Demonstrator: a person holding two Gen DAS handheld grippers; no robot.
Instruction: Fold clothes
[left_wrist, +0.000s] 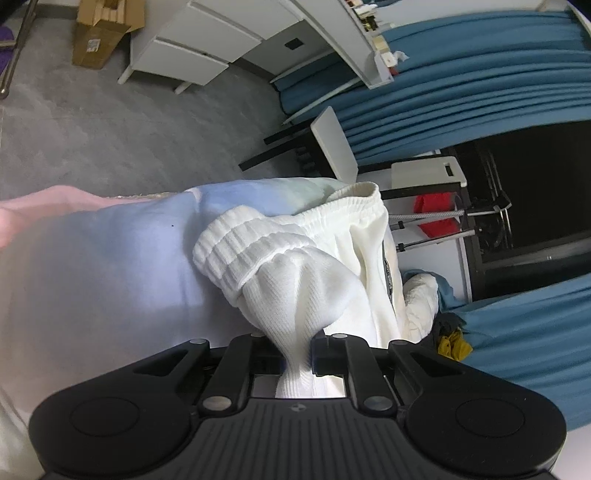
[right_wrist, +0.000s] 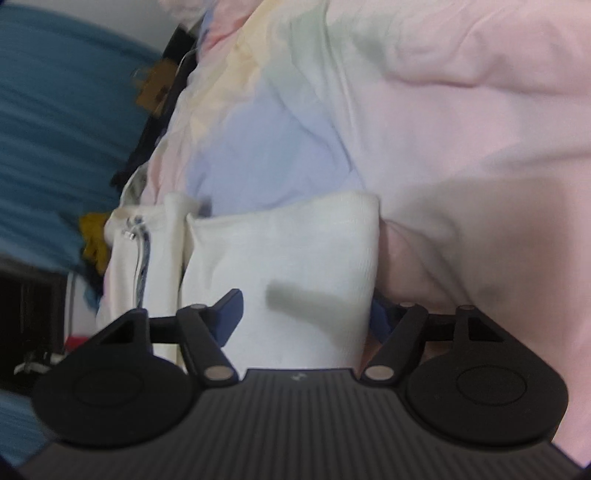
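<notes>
White knit garment (left_wrist: 310, 273) fills the middle of the left wrist view, a bunched cream piece with a ribbed elastic band curled over at its top, lying on pastel bedding (left_wrist: 110, 266) that shades from pink through lilac to pale green. The left tongs (left_wrist: 293, 350) are pinched together on a gathered neck of this fabric, which runs down between the two black fingers and shows again below them. Beyond the bed's edge lie grey floor (left_wrist: 92, 122), a white drawer unit (left_wrist: 192, 48), a cardboard box (left_wrist: 99, 33), blue curtains (left_wrist: 480, 74) and a small heap of yellow cloth (left_wrist: 454, 345) near the garment's far side. In the right wrist view, which is blurred, the same white knit garment (right_wrist: 280, 258) lies as a flat folded panel on the bedding (right_wrist: 461, 110), with a second cream layer and a pair of drawstrings just beside it on the left. The right tongs (right_wrist: 306, 314) stand apart, one blue-padded finger on each side of the panel's near end, so the cloth sits between them; whether the pads touch it cannot be told through the blur. Blue curtain (right_wrist: 55, 110) and the yellow cloth (right_wrist: 94, 236) show at the left edge.
</notes>
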